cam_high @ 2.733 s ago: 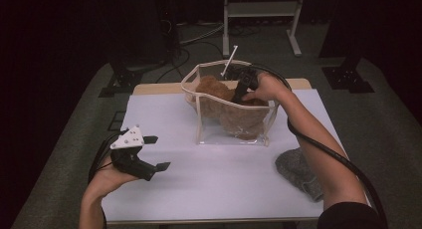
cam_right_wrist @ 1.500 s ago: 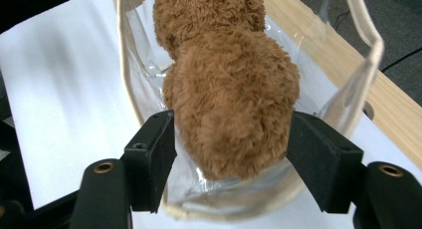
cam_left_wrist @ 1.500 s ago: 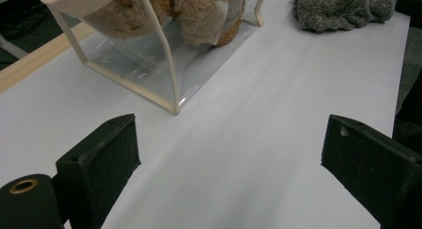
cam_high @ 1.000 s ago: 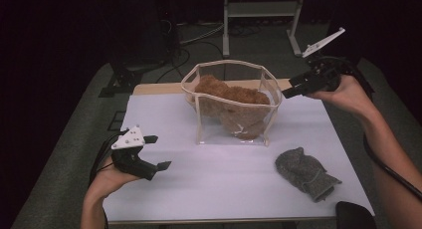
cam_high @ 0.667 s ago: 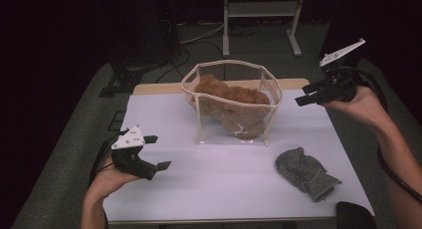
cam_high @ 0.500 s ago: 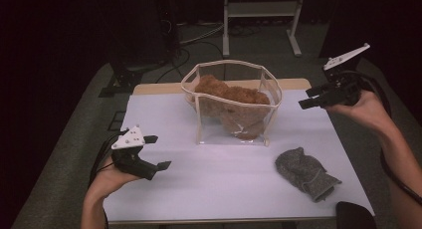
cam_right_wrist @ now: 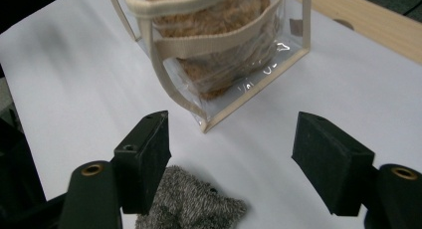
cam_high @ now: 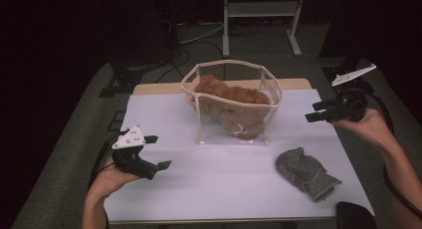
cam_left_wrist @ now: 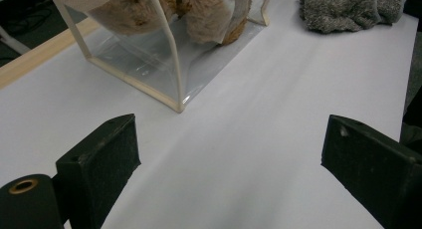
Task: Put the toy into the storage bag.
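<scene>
the grey knitted cloth [cam_high: 304, 172] lies at the near right of the table [cam_high: 164, 114], apart from the clear bag [cam_high: 231, 107] holding brown plush. it is judged soft, light and floppy, best pinched at a raised fold. the right gripper [cam_high: 318, 112] is held raised at the right edge, jaws spread; the left gripper [cam_high: 158, 152] is rested near left, spread too.

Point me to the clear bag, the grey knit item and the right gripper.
clear bag [cam_high: 231, 125], high view, front wall.
grey knit item [cam_high: 303, 171], high view, middle of the fabric.
right gripper [cam_high: 315, 112], high view, between its fingertips.
</scene>
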Available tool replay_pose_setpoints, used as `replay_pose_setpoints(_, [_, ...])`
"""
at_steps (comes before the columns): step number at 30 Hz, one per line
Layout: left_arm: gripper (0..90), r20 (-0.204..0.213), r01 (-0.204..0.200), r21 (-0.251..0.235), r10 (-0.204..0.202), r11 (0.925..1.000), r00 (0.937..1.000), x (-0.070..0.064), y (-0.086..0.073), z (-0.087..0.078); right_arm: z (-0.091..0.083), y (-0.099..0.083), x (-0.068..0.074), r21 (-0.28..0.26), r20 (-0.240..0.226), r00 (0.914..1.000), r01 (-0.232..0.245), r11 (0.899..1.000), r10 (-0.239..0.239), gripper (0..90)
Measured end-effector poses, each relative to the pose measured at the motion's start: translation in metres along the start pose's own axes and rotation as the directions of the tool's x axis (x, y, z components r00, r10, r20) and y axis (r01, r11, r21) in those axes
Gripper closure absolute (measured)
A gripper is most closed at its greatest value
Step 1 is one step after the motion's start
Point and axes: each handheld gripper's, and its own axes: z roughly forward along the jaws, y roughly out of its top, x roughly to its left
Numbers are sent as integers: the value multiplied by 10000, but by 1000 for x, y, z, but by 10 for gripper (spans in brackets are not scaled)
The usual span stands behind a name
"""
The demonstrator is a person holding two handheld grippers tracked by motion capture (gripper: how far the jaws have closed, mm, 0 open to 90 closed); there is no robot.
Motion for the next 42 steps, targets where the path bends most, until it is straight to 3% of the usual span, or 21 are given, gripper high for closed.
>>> replay_pose_setpoints(19, [72, 47, 74, -18, -74, 10000, 10000, 0, -1, 2, 30, -57, -9, 24, -459, 9954, -837, 9965, 837, 271])
replay_pose_setpoints(42, [72, 94, 3, 96, -4, 10000, 10000, -1, -2, 3, 52, -96, -2, 130, -901, 9885, -1207, 9926, 1214, 254])
